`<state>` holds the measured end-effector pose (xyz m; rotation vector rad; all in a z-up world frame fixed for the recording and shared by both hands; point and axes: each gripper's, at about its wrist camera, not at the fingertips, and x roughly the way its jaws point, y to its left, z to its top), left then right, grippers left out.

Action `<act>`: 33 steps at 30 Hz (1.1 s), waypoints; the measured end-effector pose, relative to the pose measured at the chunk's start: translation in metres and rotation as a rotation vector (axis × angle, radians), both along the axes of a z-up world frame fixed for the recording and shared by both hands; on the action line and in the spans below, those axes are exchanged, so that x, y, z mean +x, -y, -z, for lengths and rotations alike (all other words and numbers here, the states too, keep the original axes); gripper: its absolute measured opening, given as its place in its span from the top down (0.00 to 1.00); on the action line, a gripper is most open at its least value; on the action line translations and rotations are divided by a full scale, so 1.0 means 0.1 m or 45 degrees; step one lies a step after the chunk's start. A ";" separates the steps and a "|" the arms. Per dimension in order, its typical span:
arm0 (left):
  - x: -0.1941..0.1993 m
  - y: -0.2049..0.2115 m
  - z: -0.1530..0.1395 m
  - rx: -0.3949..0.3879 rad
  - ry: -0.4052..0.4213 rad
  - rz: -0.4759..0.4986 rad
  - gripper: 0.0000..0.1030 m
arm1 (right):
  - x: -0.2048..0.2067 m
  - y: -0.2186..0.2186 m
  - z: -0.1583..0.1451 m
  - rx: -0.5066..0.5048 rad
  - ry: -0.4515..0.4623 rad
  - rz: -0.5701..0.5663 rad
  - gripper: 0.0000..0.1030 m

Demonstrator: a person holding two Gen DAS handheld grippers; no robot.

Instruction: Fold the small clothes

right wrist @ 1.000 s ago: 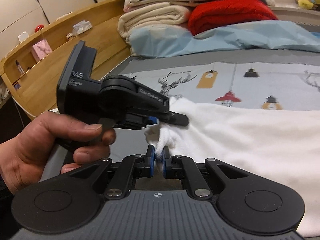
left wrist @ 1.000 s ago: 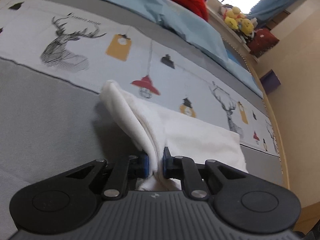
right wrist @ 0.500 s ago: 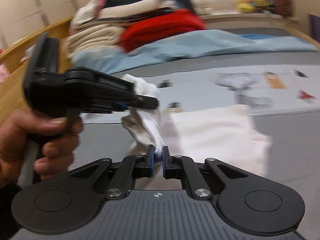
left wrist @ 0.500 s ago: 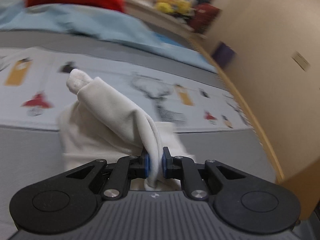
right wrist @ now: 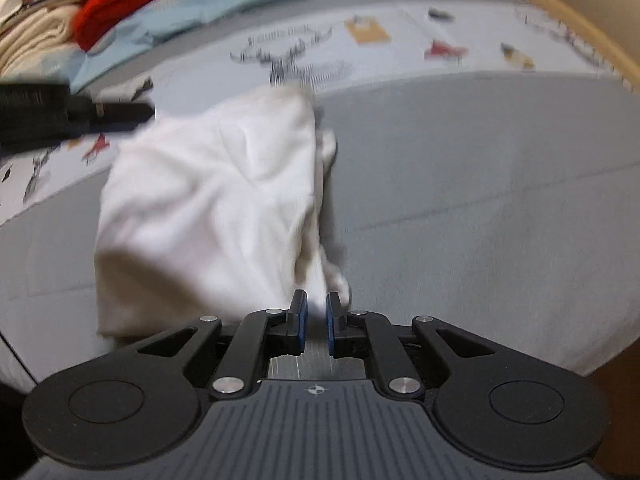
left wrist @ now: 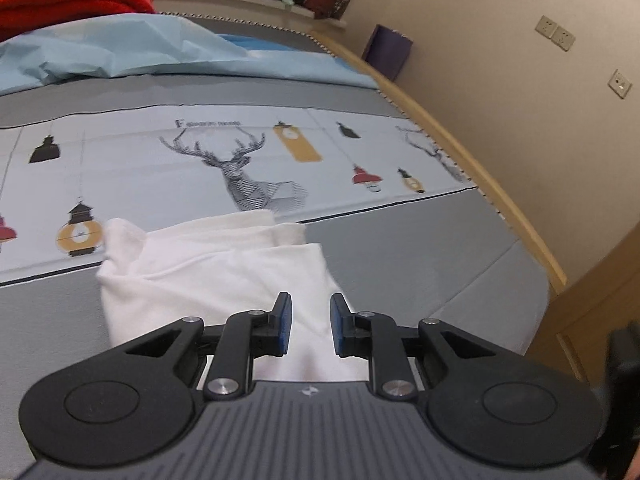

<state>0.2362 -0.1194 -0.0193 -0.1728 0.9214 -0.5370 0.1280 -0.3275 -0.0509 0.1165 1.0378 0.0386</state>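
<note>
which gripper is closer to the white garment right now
Right. The right gripper has a corner of the white garment between its narrowly parted pads; the left gripper hangs open just above the cloth, not gripping it.

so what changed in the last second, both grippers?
Left gripper opened and let go of the white garment, which was carried over on itself and now lies doubled on the grey bed cover. Right gripper has parted slightly, a corner of the cloth still between its pads; whether it still grips is unclear. The bedding hasn't changed.
</note>
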 end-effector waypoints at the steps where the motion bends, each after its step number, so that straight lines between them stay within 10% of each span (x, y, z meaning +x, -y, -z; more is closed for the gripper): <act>1: 0.01 -0.04 0.00 0.005 -0.002 -0.007 0.79 | 0.00 -0.01 -0.03 -0.009 0.027 0.009 0.90; 14: 0.15 -0.64 -0.01 -0.014 -0.096 -0.179 0.79 | 0.93 0.18 -0.48 0.177 0.171 -0.036 0.54; 21: 0.35 -1.14 0.34 -0.032 -0.333 -0.344 0.73 | 1.45 0.15 0.24 0.295 -0.092 0.048 0.54; 33: 0.52 -1.24 0.90 0.051 -0.486 -0.341 0.52 | 1.74 0.04 0.72 0.170 -0.189 0.052 0.54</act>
